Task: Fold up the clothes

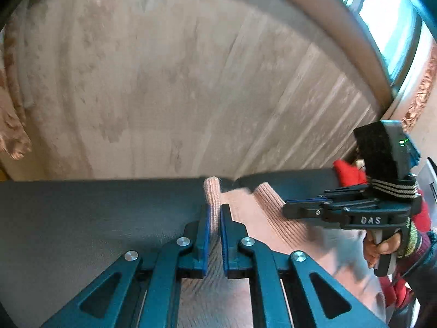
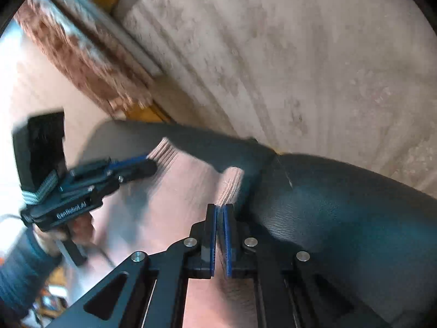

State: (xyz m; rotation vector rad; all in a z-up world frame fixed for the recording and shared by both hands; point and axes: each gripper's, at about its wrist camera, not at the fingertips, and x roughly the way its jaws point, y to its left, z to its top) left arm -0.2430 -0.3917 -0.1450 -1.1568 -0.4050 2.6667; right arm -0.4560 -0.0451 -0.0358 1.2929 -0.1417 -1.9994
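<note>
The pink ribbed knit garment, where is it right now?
The pink ribbed knit garment lies on the dark grey padded surface, its far edge pinched by the left gripper and the right gripper, with the wooden floor beyond.

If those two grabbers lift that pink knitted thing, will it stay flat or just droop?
It would probably droop: the pink knitted garment is soft ribbed cloth that already bends where the left gripper and right gripper pinch it. It likely weighs little. The ribbing should resist slipping from the shut jaws.

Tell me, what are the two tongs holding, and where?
Both hold the pink knitted garment. The left tongs pinch one ribbed cuff; the right tongs pinch the other ribbed cuff.
</note>
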